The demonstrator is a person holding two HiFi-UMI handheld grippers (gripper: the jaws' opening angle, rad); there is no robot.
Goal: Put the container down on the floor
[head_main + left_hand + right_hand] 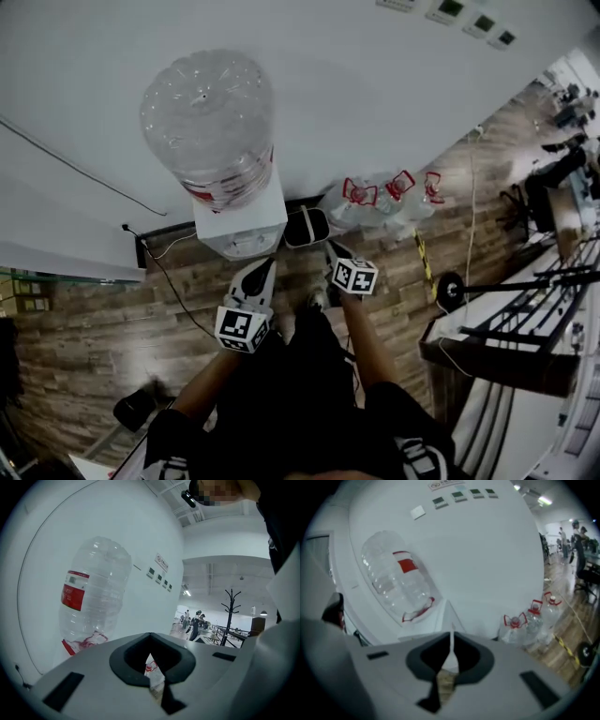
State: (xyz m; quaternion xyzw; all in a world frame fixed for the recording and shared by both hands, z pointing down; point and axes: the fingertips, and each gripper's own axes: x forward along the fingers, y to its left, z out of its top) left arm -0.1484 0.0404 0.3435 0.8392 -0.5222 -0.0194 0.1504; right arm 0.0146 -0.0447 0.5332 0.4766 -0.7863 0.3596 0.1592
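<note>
Facing wall: big, white and flat, right behind everything.
Floor: brown wood boards.
Water dispenser: a white box standing on the floor against the wall.
Container: a big clear bottle sitting on top of the water dispenser, not on the floor.
Container's long way: straight up and down, with the neck down in the dispenser and the round bottom on top.
Container's band: red, near the neck end.
Jugs: three small clear ones with red handles, on the floor just beside the dispenser.
Left gripper: held up in front of the dispenser, jaws pressed together with nothing in them, not touching the container.
Right gripper: up beside the left one, jaws together too, with nothing in them.
Head view only: both grippers and the person's arms, seen from above, and the container's round bottom.
Left gripper view only: the container from the side, people far off in the room and a coat stand.
Right gripper view only: the container and the jugs together from the side.
</note>
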